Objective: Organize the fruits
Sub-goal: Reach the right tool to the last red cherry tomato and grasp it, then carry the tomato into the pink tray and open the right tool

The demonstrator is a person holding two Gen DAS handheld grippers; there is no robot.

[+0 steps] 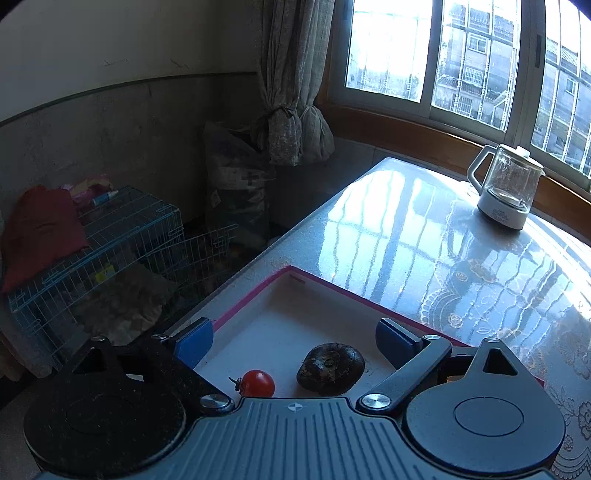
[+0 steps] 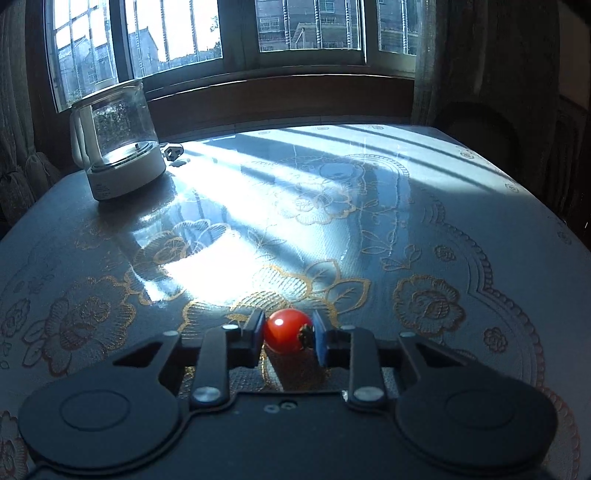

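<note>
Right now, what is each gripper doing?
Left gripper: open, empty, over the white pink-rimmed tray.
Right gripper: jaws shut on a small round red cherry tomato.

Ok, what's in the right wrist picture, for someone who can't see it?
The right gripper pinches a small round red cherry tomato between blue pads, just above a floral-patterned glossy table. A clear glass kettle on a white base stands far left by the sunny window.
</note>
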